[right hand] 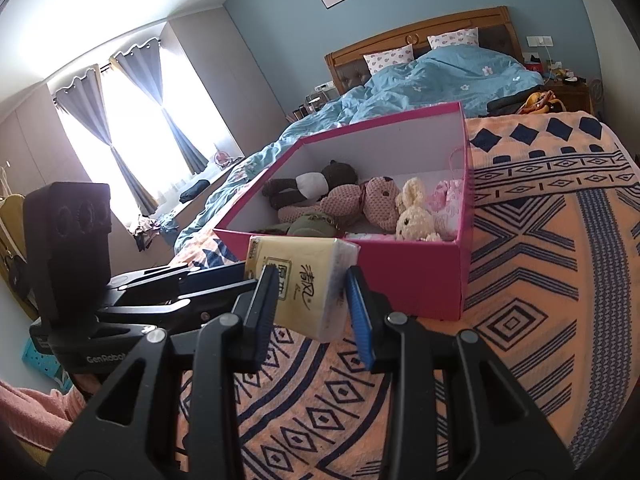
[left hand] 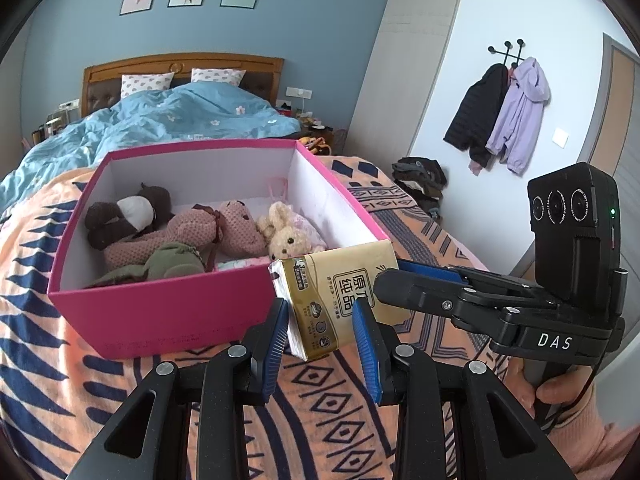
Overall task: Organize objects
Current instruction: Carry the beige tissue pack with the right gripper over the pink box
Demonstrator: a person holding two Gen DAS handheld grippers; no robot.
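A gold tissue pack (left hand: 340, 300) is held in the air just in front of the pink box (left hand: 168, 304), above the bed. Both grippers close on it from two sides. My left gripper (left hand: 322, 320) has its blue pads on the pack's near end. My right gripper (right hand: 310, 300) grips the same pack (right hand: 304, 280) from the other side; its arm shows at the right in the left wrist view (left hand: 460, 292). The pink box (right hand: 420, 276) holds several plush toys: a brown bear (left hand: 124, 212), a pink bear (left hand: 224, 228), a cream rabbit (left hand: 286, 236) and a green toy (left hand: 172, 262).
The box stands on an orange and navy patterned blanket (left hand: 340, 412) on a bed. A blue duvet (left hand: 160, 120) lies behind it. Jackets hang on a wall rack (left hand: 500, 112). A curtained window (right hand: 132, 132) is at the left in the right wrist view.
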